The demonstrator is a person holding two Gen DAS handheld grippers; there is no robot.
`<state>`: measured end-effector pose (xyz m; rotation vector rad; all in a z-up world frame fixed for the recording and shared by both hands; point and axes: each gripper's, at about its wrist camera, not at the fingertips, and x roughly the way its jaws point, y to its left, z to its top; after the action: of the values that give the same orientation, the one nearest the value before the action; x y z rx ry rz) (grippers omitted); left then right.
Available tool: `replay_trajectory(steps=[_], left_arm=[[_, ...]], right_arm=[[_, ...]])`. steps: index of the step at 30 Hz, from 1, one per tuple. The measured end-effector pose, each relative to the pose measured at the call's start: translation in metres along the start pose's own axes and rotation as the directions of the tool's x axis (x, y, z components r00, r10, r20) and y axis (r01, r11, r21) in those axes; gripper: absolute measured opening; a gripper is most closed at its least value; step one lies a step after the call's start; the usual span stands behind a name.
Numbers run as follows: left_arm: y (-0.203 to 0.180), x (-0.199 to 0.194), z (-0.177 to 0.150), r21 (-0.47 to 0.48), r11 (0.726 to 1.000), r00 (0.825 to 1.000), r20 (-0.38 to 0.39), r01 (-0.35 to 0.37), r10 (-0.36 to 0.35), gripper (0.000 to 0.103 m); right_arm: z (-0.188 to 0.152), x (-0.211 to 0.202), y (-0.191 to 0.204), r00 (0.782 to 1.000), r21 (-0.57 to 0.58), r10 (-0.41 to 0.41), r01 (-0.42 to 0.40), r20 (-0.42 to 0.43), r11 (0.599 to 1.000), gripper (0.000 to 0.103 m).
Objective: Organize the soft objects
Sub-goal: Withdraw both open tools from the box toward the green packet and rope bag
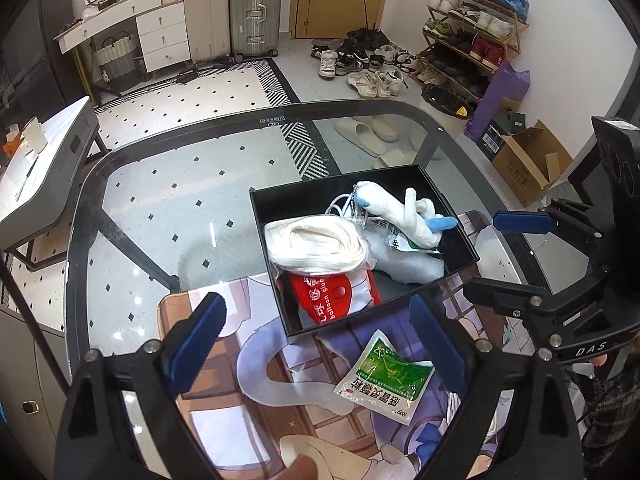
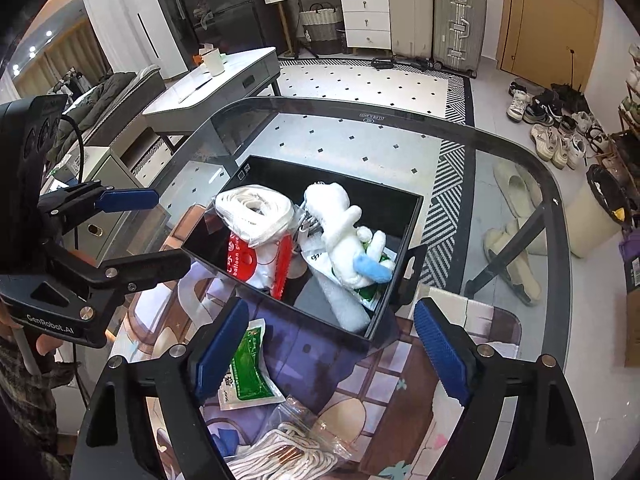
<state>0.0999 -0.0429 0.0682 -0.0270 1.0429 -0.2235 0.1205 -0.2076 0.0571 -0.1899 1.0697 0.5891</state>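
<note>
A black box (image 1: 262,212) (image 2: 340,178) stands on a printed mat (image 1: 224,364). Inside it lie a bagged roll of white cloth (image 1: 320,244) (image 2: 252,208), a red and white balloon glue bag (image 1: 332,298) (image 2: 244,260), a white plush toy with blue ears (image 1: 400,216) (image 2: 340,224) and a white foam sheet (image 1: 404,266). A green sachet (image 1: 384,376) (image 2: 248,372) lies flat on the mat in front of the box. My left gripper (image 1: 316,308) (image 2: 156,232) hovers open over the sachet, holding nothing. My right gripper (image 2: 330,314) (image 1: 508,256) is open and empty at the box's near edge.
A clear bag of white cord (image 2: 288,448) lies on the mat below my right gripper. The mat sits on a glass table (image 1: 180,200) with a dark rim. Around it on the floor are shoes (image 1: 360,64), suitcases (image 1: 232,12), a cardboard box (image 1: 528,164) and a white side table (image 2: 212,84).
</note>
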Motion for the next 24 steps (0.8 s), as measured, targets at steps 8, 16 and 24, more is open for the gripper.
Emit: replay_trajectory(steps=[8, 16, 24], left_arm=[[-0.006, -0.003, -0.020, 0.035, 0.999, 1.000, -0.001, -0.016, 0.016, 0.098], [-0.009, -0.009, -0.035, 0.069, 0.997, 1.000, 0.010, -0.019, 0.018, 0.103], [-0.015, -0.002, -0.047, 0.114, 0.993, 1.000, -0.006, -0.013, 0.014, 0.103]], right_arm=[[-0.031, -0.004, 0.009, 1.000, 0.012, -0.015, 0.015, -0.024, 1.000, 0.091], [-0.052, -0.010, 0.015, 0.999, 0.037, -0.043, 0.044, -0.030, 0.998, 0.091], [-0.069, -0.012, 0.017, 0.994, 0.045, -0.098, 0.101, -0.056, 0.994, 0.091]])
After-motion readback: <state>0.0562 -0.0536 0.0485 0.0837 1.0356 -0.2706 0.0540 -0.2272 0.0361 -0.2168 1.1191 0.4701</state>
